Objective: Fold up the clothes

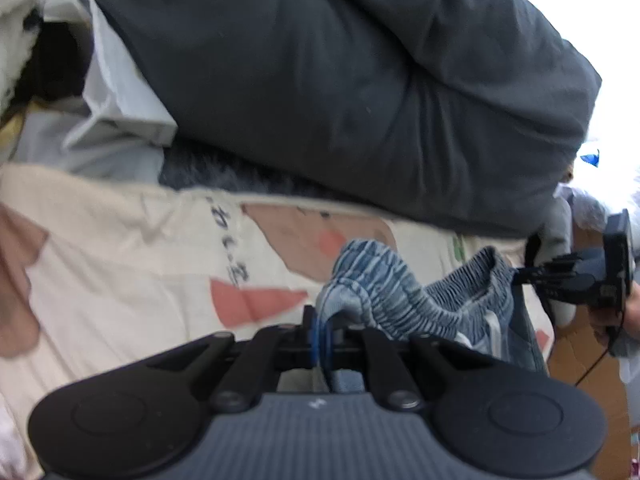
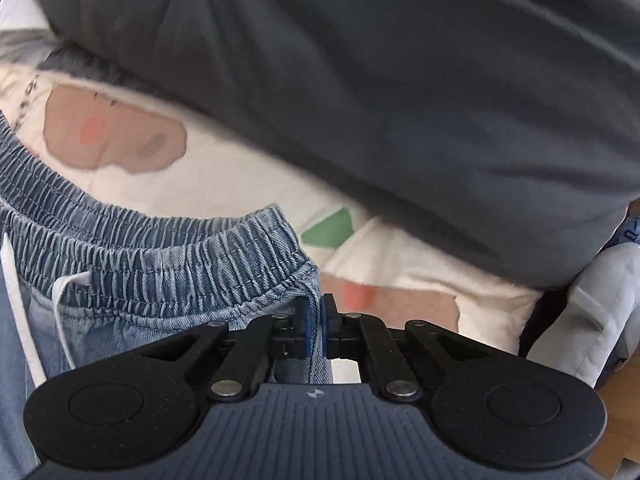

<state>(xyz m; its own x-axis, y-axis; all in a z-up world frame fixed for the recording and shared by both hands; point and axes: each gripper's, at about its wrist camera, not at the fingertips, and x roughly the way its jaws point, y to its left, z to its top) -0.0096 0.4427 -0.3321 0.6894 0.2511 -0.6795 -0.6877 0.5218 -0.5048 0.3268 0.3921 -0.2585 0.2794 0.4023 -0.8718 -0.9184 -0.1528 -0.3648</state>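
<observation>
— Denim pants with a stretchy waistband hang over the cream blanket. Who has them?
— Both claws. Left gripper is pinched tight on one end, right gripper on the other end (blue pads squeezing the cloth).
— And behind?
— Big grey pillow, on the far side.

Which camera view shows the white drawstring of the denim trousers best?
The right wrist view: the drawstring loops out below the elastic waistband, close and sharp, beside the right hand-held gripper pinching the waistband. The left wrist view shows only a short white strip of it, small and partly hidden behind the bunched fabric.
</observation>
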